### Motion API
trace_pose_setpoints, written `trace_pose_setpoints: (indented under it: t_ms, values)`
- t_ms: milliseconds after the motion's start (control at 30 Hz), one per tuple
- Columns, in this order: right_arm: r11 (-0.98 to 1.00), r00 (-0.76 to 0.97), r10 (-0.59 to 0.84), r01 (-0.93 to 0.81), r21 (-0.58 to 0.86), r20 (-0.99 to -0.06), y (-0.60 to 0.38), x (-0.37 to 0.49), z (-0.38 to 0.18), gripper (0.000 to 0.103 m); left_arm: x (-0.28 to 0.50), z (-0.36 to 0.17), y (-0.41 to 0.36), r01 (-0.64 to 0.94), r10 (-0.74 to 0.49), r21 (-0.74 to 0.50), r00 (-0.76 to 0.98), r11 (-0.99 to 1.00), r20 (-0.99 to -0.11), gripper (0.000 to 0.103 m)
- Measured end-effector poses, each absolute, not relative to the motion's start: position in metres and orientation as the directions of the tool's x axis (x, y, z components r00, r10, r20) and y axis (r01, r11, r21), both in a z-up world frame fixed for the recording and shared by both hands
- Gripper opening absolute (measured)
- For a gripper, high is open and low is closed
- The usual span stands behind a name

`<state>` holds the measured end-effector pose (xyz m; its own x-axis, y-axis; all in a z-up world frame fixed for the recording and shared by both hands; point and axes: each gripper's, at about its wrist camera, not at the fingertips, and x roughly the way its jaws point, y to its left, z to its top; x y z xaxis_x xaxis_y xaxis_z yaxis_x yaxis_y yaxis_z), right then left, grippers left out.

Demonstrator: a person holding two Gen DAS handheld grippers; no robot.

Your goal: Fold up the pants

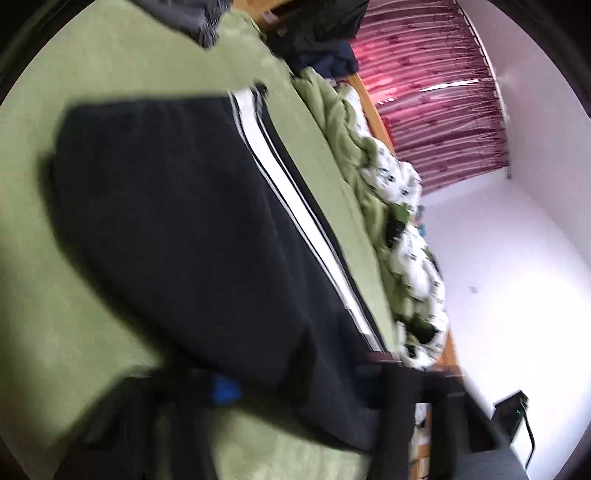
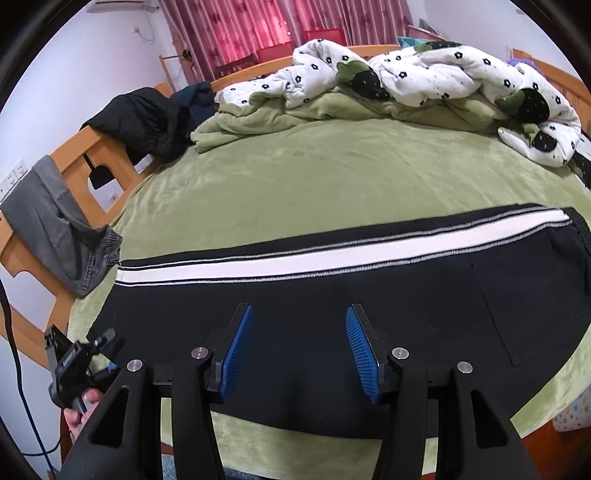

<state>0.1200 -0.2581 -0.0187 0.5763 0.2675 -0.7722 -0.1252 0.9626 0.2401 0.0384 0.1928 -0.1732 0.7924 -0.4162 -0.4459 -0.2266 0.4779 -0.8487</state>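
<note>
Room: a bedroom with pale walls and red patterned curtains (image 2: 236, 33) behind the headboard side. Bed (image 2: 295, 173): a wooden frame carrying a green fleece sheet, which serves as the folding surface. Along its far edge lies a bunched white quilt (image 2: 424, 74) with a small dark flower print; a black jacket (image 2: 147, 118) is draped over the frame rail at left, and a grey garment (image 2: 55, 229) hangs over the rail nearer the viewer.

Pants (image 2: 332, 314): black, with a broad white side stripe edged in thin grey lines, laid flat lengthwise across the near part of the bed, legs apparently stacked one on the other; waistband and a back pocket lie to the right, cuffs to the left.

Right tool (image 2: 299, 350): poised over the middle of the pants, blue ribbed pads parted at a moderate width with nothing between them.

Left tool (image 2: 105, 341): held by a hand at the cuff end. The left wrist view is motion-blurred, so the pads cannot be read there; the jaws are taken as closed, probably on the cuff hem, though the grip itself is not visible.

Step, as judged: lengthwise fold complete; crosswise fold starting. The next move likely calls for lifting the cuff end and carrying it toward the waistband, while the right tool pins or guides the mid-leg crease.
</note>
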Motion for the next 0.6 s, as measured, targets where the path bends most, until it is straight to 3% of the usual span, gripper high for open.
trace_pose_setpoints:
  t_ms: [100,233,300,400,600]
  values:
    - [0.973,0.58,0.228,-0.121,0.194,-0.782,-0.262,0.116,-0.021,0.052,0.025,-0.163,0.207,-0.208,-0.411,-0.84,0.797,0.5,-0.442,0.012]
    - [0.979,0.587,0.202,-0.121,0.161,-0.784,-0.27,0.114,-0.024,0.052,0.005,-0.14,0.21,-0.208,-0.296,-0.702,0.798,0.681,-0.524,0.011]
    - [0.982,0.574,0.189,-0.116,0.149,-0.797,-0.273,0.116,-0.029,0.052,0.004,-0.15,0.216,-0.24,-0.315,-0.705,0.767,0.667,-0.559,0.011]
    - [0.985,0.558,0.171,-0.117,0.127,-0.812,-0.276,0.118,-0.034,0.052,-0.005,-0.163,0.228,-0.263,-0.339,-0.751,0.769,0.605,-0.542,0.013]
    - [0.981,0.538,0.192,-0.127,0.146,-0.821,-0.284,0.117,-0.039,0.052,-0.019,-0.145,0.239,-0.303,-0.213,-0.671,0.792,0.677,-0.572,0.013]
